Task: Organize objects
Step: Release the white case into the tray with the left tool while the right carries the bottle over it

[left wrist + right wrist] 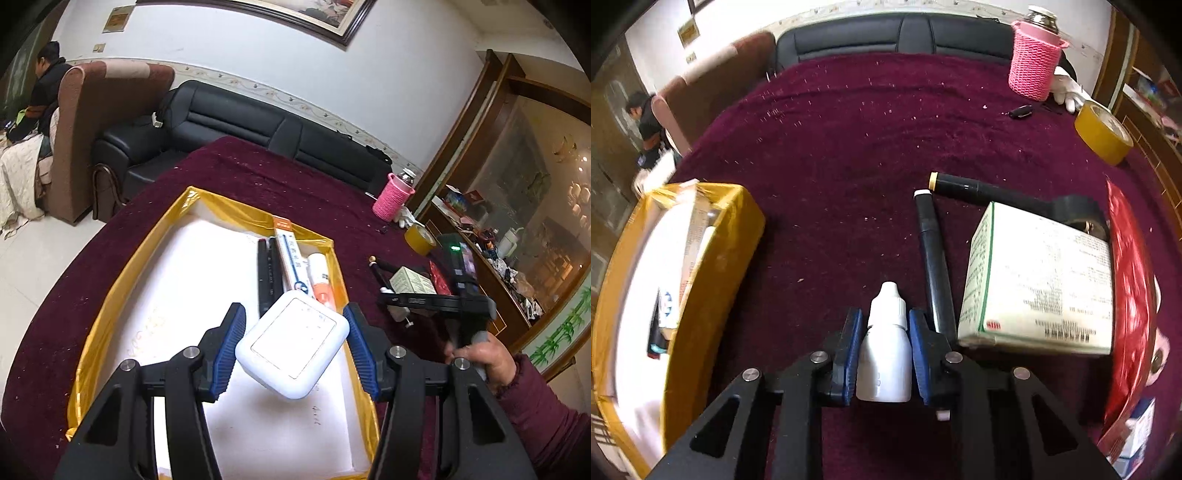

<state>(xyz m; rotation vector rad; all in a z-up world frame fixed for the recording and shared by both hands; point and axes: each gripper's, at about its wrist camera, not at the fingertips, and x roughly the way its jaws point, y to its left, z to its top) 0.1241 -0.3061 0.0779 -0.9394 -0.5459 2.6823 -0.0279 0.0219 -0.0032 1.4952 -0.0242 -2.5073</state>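
Left gripper (293, 341): we hold the white case (292, 345) over the tray (122, 266) — pads on its corners, ready to set beside the pens (268, 275).
Right gripper (882, 343): narrow, clamped on the dropper bottle (885, 347) standing on the cloth (831, 147), near the printed box (1041, 280).
Writing: too blurred — we cannot read any.

Table under dark red cloth (849, 129) carries: yellow-taped box (713, 258), two black pens (934, 258), printed carton (1041, 280), red packet (1130, 280), tape roll (1102, 134), pink-sleeved bottle (1034, 62) (cloth speckled with white crumbs).
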